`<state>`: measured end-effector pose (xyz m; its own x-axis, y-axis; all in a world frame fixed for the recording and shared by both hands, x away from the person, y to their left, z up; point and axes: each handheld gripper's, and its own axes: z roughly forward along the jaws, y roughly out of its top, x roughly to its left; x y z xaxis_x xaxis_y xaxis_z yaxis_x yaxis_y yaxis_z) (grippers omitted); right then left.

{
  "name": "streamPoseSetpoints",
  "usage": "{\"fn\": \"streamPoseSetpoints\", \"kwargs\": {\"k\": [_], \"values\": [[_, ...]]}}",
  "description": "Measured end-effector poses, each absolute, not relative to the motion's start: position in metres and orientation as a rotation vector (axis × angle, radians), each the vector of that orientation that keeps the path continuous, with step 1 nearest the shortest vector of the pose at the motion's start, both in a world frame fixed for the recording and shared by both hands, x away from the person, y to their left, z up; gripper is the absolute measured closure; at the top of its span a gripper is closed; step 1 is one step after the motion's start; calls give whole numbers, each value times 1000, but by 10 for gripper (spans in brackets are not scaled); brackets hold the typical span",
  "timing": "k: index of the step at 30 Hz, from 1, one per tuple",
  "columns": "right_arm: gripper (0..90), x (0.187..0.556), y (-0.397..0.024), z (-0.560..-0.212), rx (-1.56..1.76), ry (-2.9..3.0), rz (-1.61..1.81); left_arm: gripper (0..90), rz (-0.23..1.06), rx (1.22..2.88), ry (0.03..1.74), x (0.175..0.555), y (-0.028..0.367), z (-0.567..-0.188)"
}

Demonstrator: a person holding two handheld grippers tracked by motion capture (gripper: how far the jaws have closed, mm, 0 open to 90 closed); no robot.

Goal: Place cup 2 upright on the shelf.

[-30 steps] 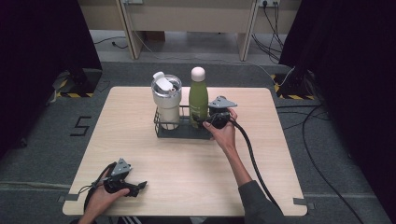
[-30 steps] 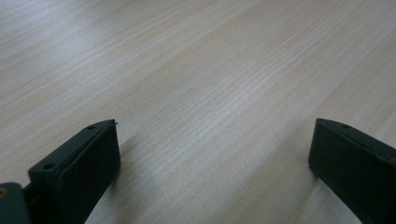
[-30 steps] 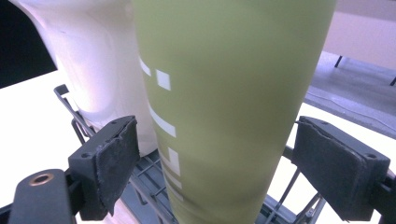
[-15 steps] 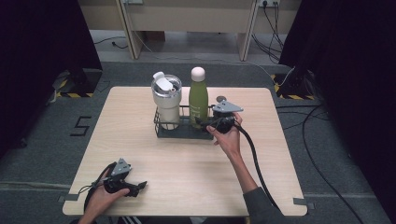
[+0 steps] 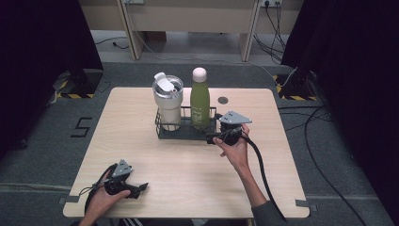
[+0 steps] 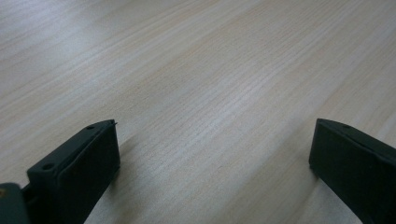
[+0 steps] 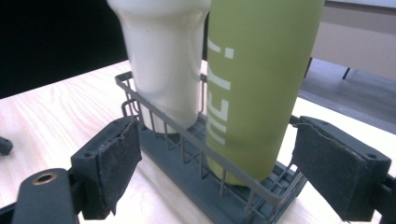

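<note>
the right tool gapes wide, empty, its jaws flanking the tall matte green metal bottle standing in the dark wire rack just ahead, beside the cream steel tumbler. closing low could pinch rack wire and tip everything. the left tool rests open on the pale wooden worktop.

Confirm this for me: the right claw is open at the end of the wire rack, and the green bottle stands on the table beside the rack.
Not quite. The green bottle stands inside the wire rack, next to the white tumbler, as the right gripper view shows. The right claw is indeed open at the rack's end.
</note>
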<state>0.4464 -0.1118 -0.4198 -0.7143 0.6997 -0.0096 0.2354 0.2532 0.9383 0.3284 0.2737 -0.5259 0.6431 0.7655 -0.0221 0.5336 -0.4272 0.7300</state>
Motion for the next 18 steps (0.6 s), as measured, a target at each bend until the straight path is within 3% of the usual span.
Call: {"fn": "streamPoseSetpoints", "kwargs": {"k": [18], "values": [[156, 417, -124, -428, 849, 2095, 1478, 12, 411, 2134, 1007, 328, 274, -526]]}}
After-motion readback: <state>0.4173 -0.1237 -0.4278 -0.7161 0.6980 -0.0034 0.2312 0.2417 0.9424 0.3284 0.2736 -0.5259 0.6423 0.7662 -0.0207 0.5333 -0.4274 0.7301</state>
